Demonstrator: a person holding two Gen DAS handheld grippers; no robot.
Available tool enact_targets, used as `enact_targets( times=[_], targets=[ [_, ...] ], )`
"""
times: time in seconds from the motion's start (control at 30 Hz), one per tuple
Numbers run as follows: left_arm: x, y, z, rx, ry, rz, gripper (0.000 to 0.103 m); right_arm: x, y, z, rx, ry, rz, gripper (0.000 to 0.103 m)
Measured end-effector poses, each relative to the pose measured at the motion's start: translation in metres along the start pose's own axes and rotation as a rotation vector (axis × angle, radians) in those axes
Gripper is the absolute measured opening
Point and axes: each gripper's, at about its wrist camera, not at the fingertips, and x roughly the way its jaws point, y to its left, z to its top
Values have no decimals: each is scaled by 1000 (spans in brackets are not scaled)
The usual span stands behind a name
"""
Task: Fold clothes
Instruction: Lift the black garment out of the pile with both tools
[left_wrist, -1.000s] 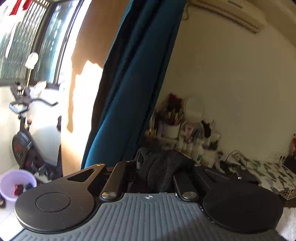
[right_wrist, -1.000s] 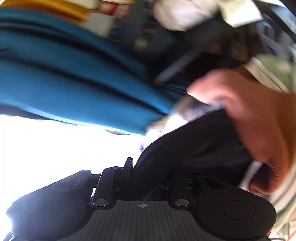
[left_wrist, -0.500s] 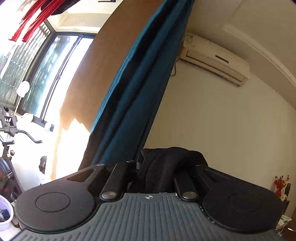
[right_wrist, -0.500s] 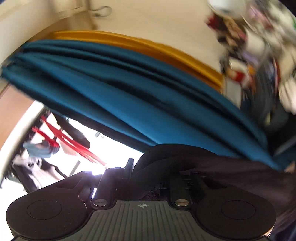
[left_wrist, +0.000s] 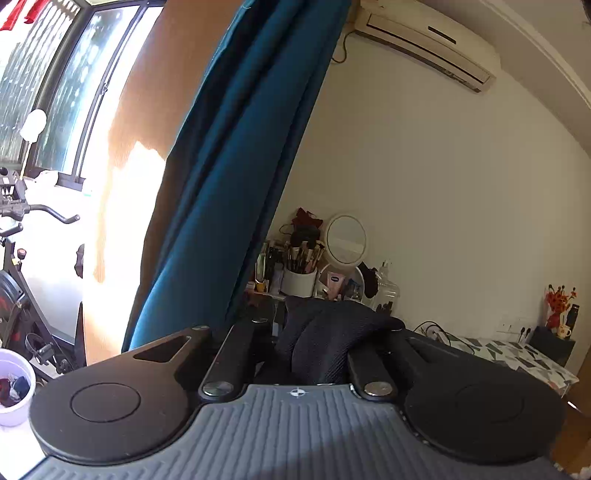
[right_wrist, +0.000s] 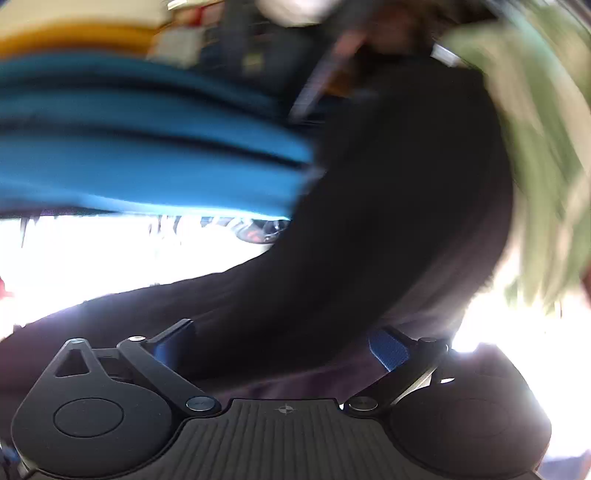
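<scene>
My biggest worry is losing the black garment (left_wrist: 325, 343) on my right side: the right gripper (right_wrist: 284, 347) has its jaws spread wide, blue pads showing on both sides, and the cloth (right_wrist: 388, 221) only drapes across the gap rather than being pinched. If it slides off there, the whole weight swings onto the left grip and the piece bunches instead of hanging flat for a fold. The right view is heavily smeared, so I judge that gripper is moving fast, which makes a snag on the teal curtain (right_wrist: 147, 147) close by more likely.

The left gripper (left_wrist: 314, 332) has its jaws clamped on a bunched wad of the mesh fabric, held up in the air and pointed roughly level toward the wall, with the cluttered dressing table (left_wrist: 314, 273) behind it. The right one is tilted steeply, seemingly rolled sideways. I cannot see any worktop or bed under the garment, so where it would land is unknown
</scene>
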Motion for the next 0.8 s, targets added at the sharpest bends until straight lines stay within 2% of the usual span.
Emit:
enact_targets(
  times=[0.1, 0.27, 0.37, 0.47, 0.5, 0.53, 0.57, 0.6, 0.67, 0.8],
  targets=[
    [-3, 0, -1, -5, -1, -8, 8, -1, -23, 3, 110, -36, 22, 102],
    [-17, -4, 7, 1, -41, -36, 8, 9, -27, 25, 174, -125, 71, 102],
    [-26, -8, 13, 9, -71, -70, 8, 22, -37, 31, 204, -124, 34, 102],
    [-35, -17, 18, 39, -98, -109, 8, 39, -31, 37, 207, -62, 16, 102],
    [-38, -18, 20, 38, -108, -121, 8, 45, -29, 38, 207, -39, 10, 98],
    [-41, -18, 23, 31, -116, -131, 8, 51, -26, 40, 208, -17, 5, 89],
    [-45, -18, 25, 24, -125, -141, 8, 57, -24, 42, 208, 6, 0, 56],
    [-49, -17, 29, 15, -140, -148, 8, 63, -21, 43, 208, 29, -5, 28],
    [-58, -12, 35, -18, -184, -159, 8, 59, -1, 35, 124, 22, -2, 18],
    [-72, 3, 48, -101, -272, -182, 8, 7, 54, 27, -91, -81, 68, 16]
  ],
)
